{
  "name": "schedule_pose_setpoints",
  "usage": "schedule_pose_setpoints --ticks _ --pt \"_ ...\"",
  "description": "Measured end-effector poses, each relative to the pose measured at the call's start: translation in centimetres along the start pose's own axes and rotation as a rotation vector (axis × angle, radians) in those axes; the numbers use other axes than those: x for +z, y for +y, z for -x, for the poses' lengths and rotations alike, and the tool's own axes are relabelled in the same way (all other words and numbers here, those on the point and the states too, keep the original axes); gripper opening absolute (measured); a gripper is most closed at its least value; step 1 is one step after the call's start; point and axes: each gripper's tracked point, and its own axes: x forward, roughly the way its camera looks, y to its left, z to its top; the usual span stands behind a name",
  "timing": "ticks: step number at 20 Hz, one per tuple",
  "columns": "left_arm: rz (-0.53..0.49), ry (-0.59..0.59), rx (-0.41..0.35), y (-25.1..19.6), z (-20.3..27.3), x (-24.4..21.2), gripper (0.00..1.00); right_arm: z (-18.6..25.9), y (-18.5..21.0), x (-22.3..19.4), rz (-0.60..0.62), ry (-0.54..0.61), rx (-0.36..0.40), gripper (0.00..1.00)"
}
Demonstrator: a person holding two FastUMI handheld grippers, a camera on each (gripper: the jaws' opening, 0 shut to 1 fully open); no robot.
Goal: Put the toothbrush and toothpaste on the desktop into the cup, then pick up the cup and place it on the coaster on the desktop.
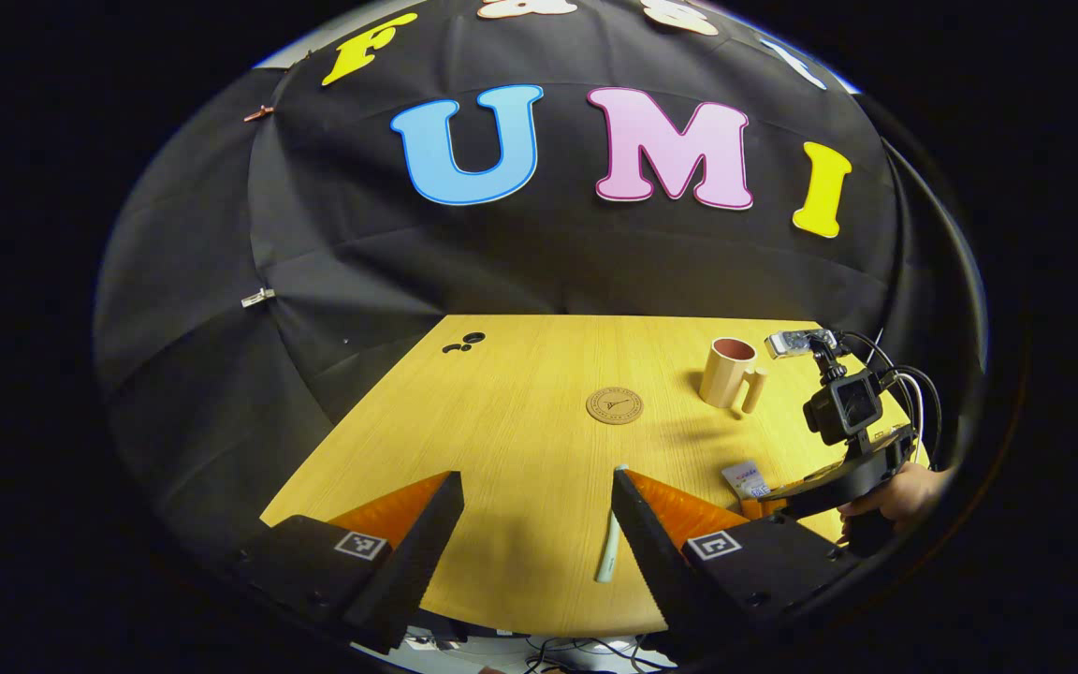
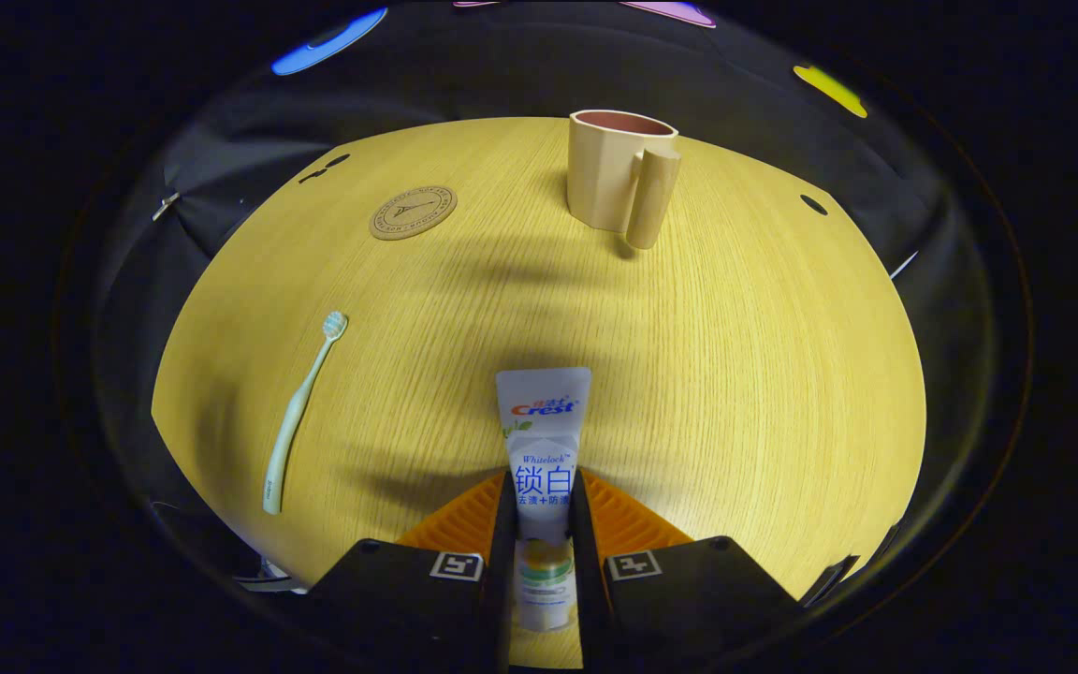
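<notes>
From my right gripper view I see my right tongs [image 2: 544,524] closed on the toothpaste [image 2: 544,440], both fingers pressing its sides, the tube pointing forward along them over the desk [image 2: 764,374]. The toothbrush [image 2: 300,412] lies flat to the left of these tongs, well apart from them, bristle end away from me. Farther off stand the cup [image 2: 616,170], upright with its handle toward me, and the coaster [image 2: 413,212] to its left, apart from it. My left gripper view gives the wider scene: my left tongs [image 1: 537,524] are wide open and hold nothing, the toothbrush [image 1: 610,538] lying just inside the right-hand finger. Beyond are the coaster [image 1: 614,405] and cup [image 1: 729,373], and at the right edge my hand [image 1: 895,496] holds the other gripper beside the toothpaste [image 1: 745,479].
</notes>
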Motion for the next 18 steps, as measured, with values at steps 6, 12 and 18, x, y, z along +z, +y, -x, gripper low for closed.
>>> schedule_pose_setpoints --ticks 6,12,18 --pt "-0.012 0.043 0.009 1.1 -0.1 -2.0 1.0 0.1 0.1 0.0 0.008 -0.003 0.043 0.24" --pt "-0.054 0.108 -0.126 -1.9 -3.4 -3.9 1.0 2.4 -0.7 0.6 -0.007 -0.052 0.096 0.24" --pt "-0.118 0.261 -0.219 -5.3 -9.3 -8.8 1.0 6.1 -2.7 2.3 0.012 -0.132 0.136 0.24"
